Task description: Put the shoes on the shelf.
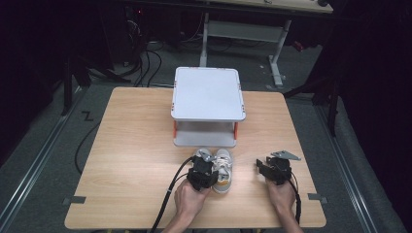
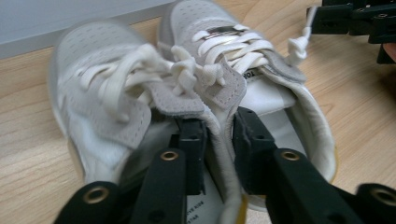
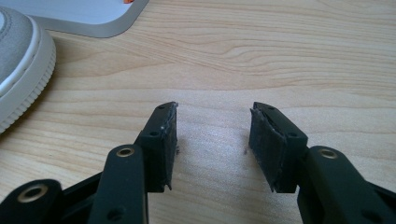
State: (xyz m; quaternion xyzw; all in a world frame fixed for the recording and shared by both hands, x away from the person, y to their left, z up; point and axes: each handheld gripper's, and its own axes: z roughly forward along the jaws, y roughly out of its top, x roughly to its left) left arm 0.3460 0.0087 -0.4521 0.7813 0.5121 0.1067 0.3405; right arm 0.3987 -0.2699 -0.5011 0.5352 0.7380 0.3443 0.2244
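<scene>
Together, we are pinching the inner collars of both small white sneakers [image 2: 196, 107] with our left gripper [image 2: 219, 140], one jaw inside each, so the pair lifts as one before the grey rack [image 1: 208, 94]; our right gripper [image 3: 212, 140] is resting spread, empty.

Left shoe [image 2: 100, 100] blurred, both heels cut off by the left gripper view's lower edge.

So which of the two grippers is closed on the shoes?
The left gripper: it pinches the shoes' adjoining inner collars. The right gripper is open above bare table.
</scene>
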